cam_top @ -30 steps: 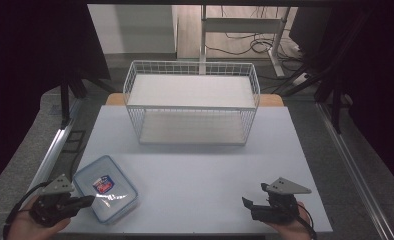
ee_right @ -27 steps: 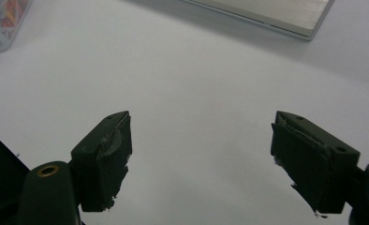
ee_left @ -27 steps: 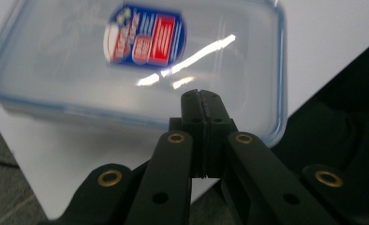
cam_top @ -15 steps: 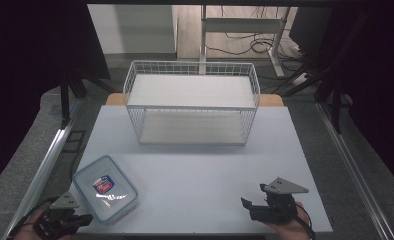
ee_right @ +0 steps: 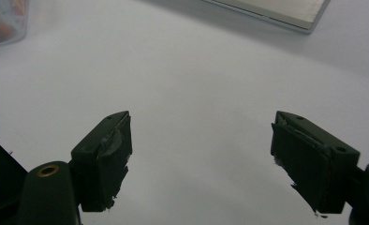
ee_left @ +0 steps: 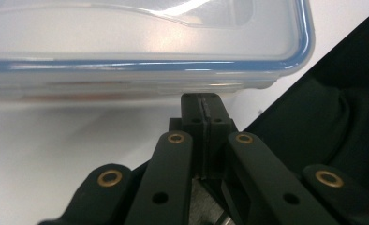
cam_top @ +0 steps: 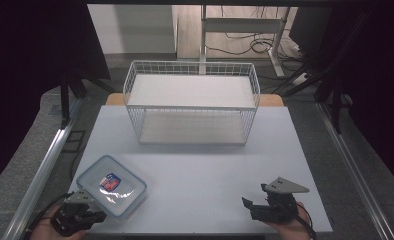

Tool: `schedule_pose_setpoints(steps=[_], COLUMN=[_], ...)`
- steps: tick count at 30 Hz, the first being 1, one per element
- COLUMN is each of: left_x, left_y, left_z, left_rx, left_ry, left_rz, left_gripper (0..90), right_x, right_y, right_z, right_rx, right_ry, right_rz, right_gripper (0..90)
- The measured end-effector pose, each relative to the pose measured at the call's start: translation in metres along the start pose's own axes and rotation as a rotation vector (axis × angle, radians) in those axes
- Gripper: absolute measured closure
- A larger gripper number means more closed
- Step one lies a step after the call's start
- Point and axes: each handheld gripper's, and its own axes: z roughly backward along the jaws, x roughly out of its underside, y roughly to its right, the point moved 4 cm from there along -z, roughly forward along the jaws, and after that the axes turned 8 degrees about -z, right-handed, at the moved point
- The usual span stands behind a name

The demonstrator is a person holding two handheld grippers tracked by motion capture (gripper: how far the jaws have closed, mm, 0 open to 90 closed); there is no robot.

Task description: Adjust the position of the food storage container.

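The container [cam_top: 111,186] is cut off in the left gripper [ee_left: 204,108] view; its jaws are together just below it. The right gripper [ee_right: 201,159], jaws apart, sits well right of it on the white table [cam_top: 200,165].

clear blue-rimmed container [cam_top: 112,185], white wire basket [cam_top: 192,101], black gripper [cam_top: 251,206]

A lab or test room: framed white table [cam_top: 195,175], cables [cam_top: 245,42] on the floor (dark curtains around).
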Motion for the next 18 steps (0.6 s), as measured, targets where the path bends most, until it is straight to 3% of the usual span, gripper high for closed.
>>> schedule_pose_setpoints(steps=[8,12,18], left_x=[-0.018,-0.026,-0.039], left_y=[0.009,0.017,0.019], left_z=[-0.015,-0.028,-0.032], left_rx=[0.027,0.038,0.04], left_ry=[0.004,-0.015,-0.006], left_rz=[-0.015,-0.046,-0.064], left_gripper=[90.0,90.0,90.0], right_x=[0.001,0.001,0.001], right_y=[0.002,0.003,0.004], right_z=[0.0,0.0,0.001], right_rx=[0.003,0.005,0.009], right_ry=[-0.005,-0.005,-0.006], right_rz=[-0.003,-0.001,-0.002], right_gripper=[20.9,20.9,20.9])
